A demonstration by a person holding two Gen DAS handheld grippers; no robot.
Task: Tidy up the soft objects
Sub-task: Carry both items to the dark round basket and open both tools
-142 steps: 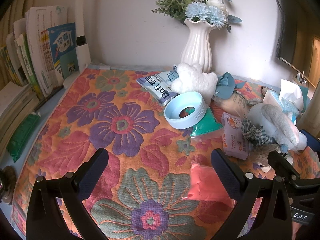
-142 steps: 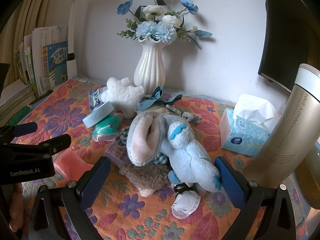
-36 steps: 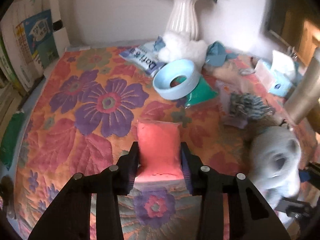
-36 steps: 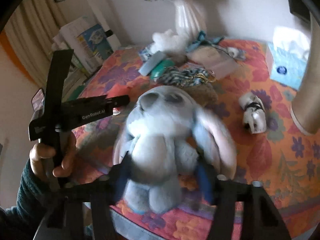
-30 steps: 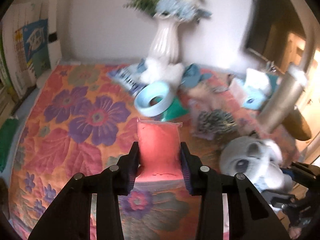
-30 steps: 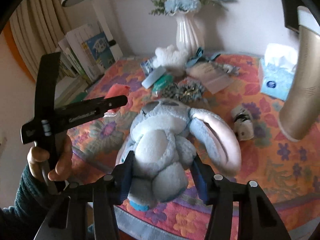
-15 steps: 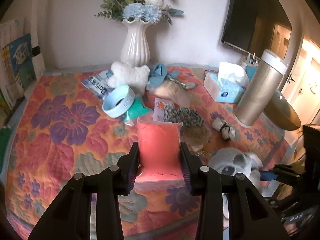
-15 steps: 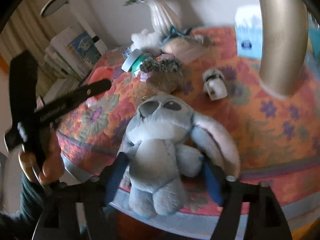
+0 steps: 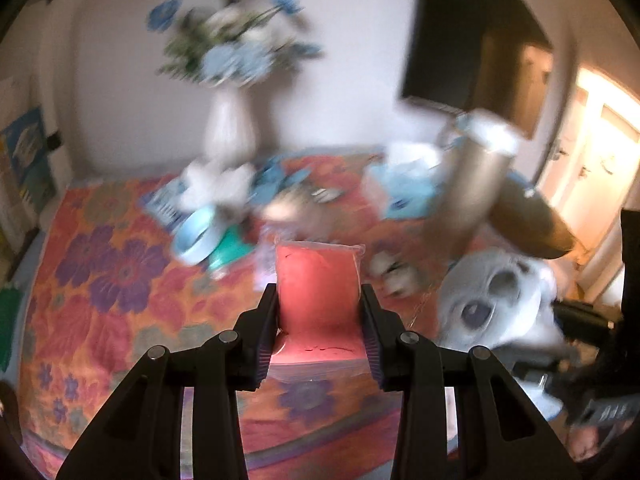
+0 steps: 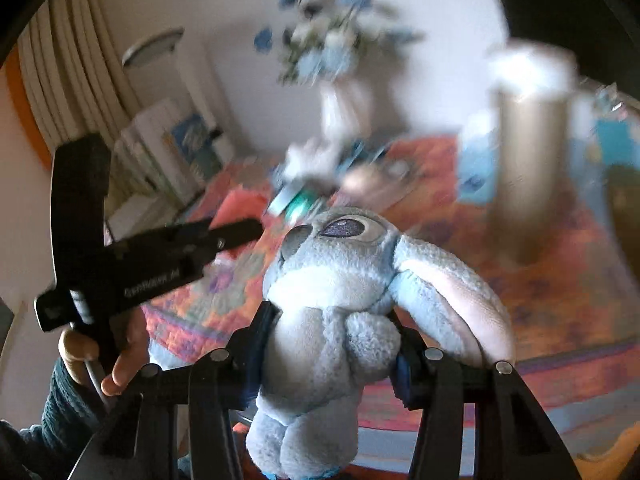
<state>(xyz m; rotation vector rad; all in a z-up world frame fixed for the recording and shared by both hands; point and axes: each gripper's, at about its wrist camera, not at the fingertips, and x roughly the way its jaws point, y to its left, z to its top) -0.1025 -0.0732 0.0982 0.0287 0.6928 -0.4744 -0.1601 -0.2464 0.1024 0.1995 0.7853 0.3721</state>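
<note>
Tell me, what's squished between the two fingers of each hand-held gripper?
Left wrist view: the left hand-held gripper pinches a pink pouch. Right wrist view: the right hand-held gripper, jaws closing, holds a blue plush bunny.

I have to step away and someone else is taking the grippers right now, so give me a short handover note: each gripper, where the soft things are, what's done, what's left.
Left gripper: shut on the pink pouch, lifted off the floral cloth.
Right gripper: jaws closing on the blue plush bunny, held up near the front edge of the cloth.
Done: both items picked up.
Left: place both. A white plush and other blurred items sit near the vase.
</note>
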